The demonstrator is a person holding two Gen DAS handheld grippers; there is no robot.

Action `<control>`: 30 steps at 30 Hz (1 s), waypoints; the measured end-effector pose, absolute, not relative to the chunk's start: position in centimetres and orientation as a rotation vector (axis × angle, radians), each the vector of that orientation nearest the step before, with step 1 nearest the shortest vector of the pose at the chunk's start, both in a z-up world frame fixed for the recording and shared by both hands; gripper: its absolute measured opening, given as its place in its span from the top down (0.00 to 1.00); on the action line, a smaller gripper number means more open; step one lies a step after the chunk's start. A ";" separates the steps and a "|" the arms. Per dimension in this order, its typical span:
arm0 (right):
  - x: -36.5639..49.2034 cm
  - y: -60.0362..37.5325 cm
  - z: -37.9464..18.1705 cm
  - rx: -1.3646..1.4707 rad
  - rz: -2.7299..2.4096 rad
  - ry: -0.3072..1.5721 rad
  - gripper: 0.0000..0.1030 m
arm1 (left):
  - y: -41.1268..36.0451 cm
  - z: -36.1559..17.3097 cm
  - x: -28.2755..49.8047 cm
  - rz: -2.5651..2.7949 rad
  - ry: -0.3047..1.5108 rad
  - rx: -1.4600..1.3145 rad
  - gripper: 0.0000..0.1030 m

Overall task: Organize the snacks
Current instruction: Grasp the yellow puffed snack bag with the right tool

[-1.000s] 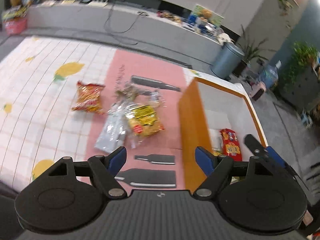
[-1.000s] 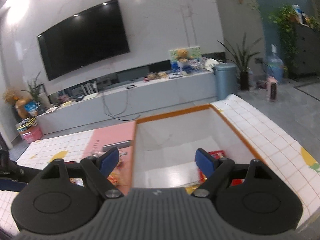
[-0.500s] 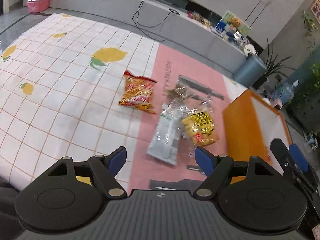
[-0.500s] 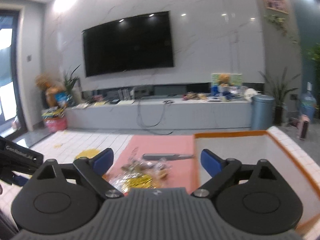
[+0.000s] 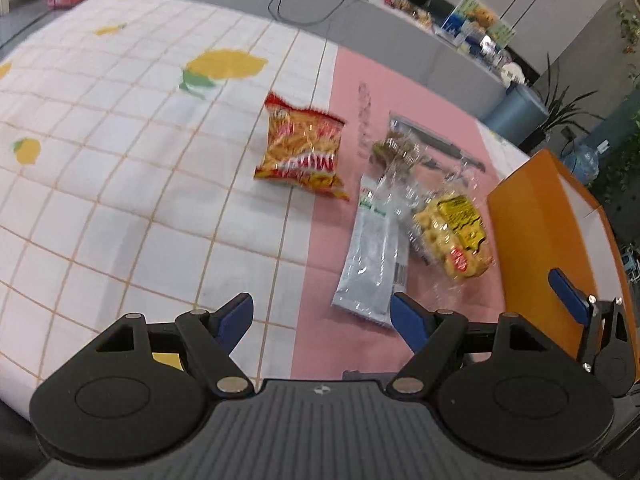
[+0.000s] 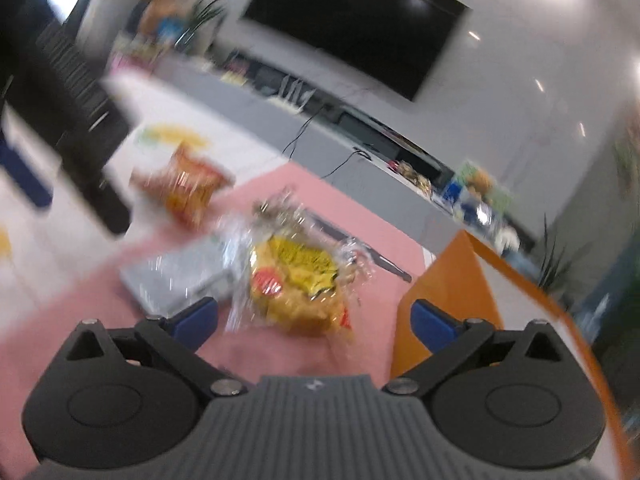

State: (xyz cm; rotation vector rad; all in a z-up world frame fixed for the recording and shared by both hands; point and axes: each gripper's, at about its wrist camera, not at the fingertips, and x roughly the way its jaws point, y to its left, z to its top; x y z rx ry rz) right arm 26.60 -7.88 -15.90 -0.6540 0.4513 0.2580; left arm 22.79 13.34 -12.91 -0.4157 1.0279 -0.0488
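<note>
Snack packs lie on the table: a red-orange chip bag (image 5: 303,149), a silver packet (image 5: 370,263), a clear bag of yellow snacks (image 5: 456,236) and a small brown pack (image 5: 394,149). The orange box (image 5: 536,256) stands to their right. My left gripper (image 5: 322,320) is open and empty, above the table just short of the silver packet. My right gripper (image 6: 314,318) is open and empty, close over the yellow snack bag (image 6: 296,284); the view is blurred. The chip bag (image 6: 188,184), silver packet (image 6: 180,276) and orange box (image 6: 444,300) show there too. The right gripper (image 5: 592,320) shows at the left view's right edge.
The table has a white checked cloth with lemons (image 5: 120,160) and a pink mat (image 5: 352,92). Dark bottle-shaped prints (image 5: 440,142) mark the mat. A grey TV bench (image 6: 360,140), a TV (image 6: 352,28) and plants stand beyond the table.
Both grippers have swung left from the orange box toward the snack pile. The right gripper tilted down from the far wall to the yellow snack bag. Both stayed open.
</note>
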 end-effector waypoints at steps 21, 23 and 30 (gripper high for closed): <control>30.2 -5.9 -19.6 -0.799 0.208 0.298 0.16 | 14.5 -14.7 23.3 -0.102 1.095 -0.530 0.11; 30.4 -6.1 -19.7 -0.754 0.246 0.329 0.26 | 14.6 -14.7 23.2 -0.127 1.096 -0.558 0.11; 30.0 -5.5 -20.5 -0.779 0.269 0.352 0.58 | 14.6 -14.6 22.9 -0.147 1.099 -0.587 0.11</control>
